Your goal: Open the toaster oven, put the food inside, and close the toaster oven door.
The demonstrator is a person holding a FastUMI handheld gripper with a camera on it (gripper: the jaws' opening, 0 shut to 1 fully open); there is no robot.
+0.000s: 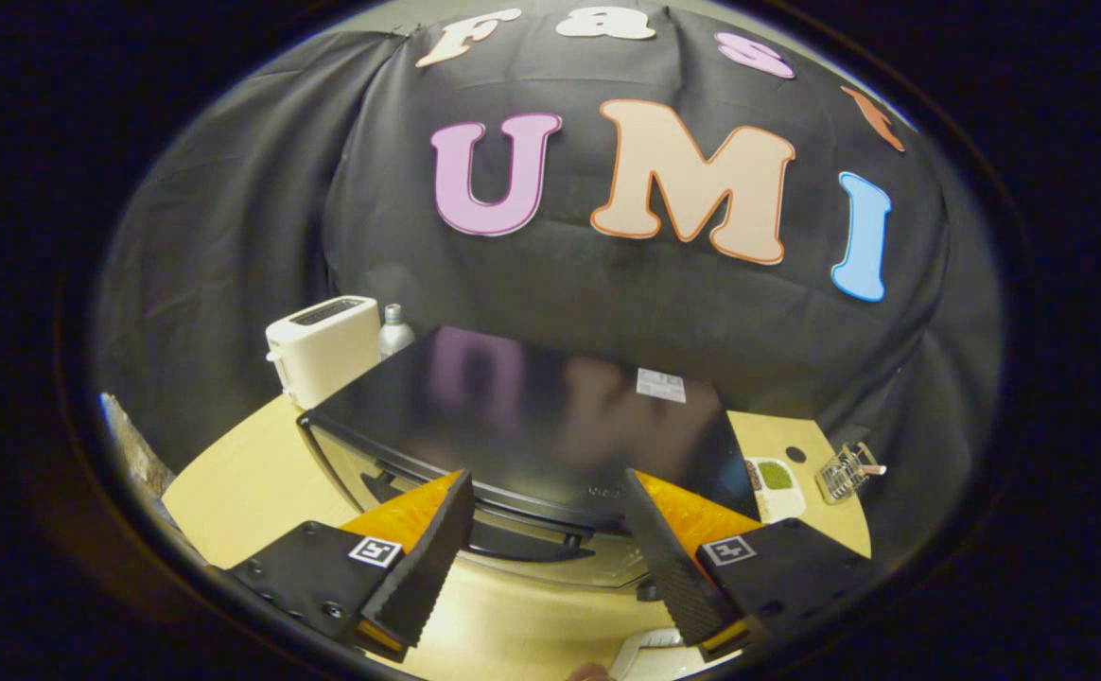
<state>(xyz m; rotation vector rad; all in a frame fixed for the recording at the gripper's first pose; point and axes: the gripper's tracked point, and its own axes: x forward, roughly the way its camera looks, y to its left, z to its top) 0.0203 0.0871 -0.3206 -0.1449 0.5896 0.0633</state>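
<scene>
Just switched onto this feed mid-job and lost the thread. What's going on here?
A hand-held gripper hangs open above and in front of the toaster oven on the table, gripping nothing. Its fingers straddle the door handle from above. The oven looks shut, so the door isn't opened yet. A white toaster and a bottle stand behind the oven; a small dish with something green and a wire rack sit beside it.

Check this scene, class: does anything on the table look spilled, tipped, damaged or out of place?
Nothing stands out. The toaster oven sits level with its door shut, the white toaster and bottle stand upright behind it, and the open gripper hovers before the door handle.
</scene>
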